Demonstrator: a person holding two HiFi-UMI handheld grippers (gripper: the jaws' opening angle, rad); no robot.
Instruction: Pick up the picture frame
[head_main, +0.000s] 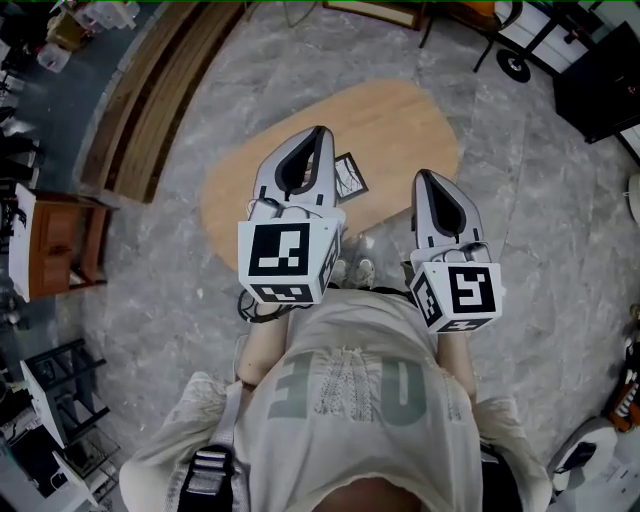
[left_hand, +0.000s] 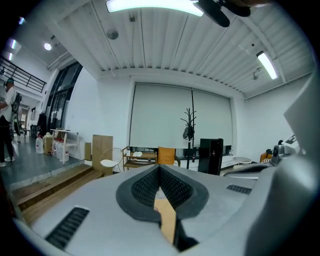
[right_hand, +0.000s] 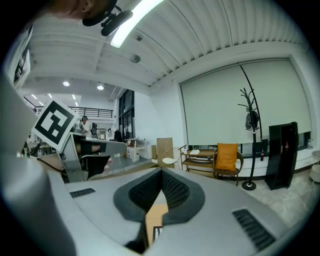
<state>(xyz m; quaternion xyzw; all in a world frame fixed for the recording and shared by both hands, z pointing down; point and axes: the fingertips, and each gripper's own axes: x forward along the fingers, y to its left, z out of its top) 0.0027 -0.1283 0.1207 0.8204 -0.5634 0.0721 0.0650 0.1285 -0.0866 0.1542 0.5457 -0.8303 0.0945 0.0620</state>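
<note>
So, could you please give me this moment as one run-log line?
left gripper: shut, empty | right gripper: shut, empty | picture frame: lying on wooden table, not gripped | pick-up: not yet done

The left claw (head_main: 319, 133) and right claw (head_main: 424, 176) were held side by side in front of the chest, both pointing away from the person and close to level. Each had its jaws pressed together with nothing between them (the two gripper views showed the tips meeting). The left claw reached a little further forward than the right. Its marker cube (head_main: 286, 262) sat above a bare forearm (head_main: 256, 352).
</note>
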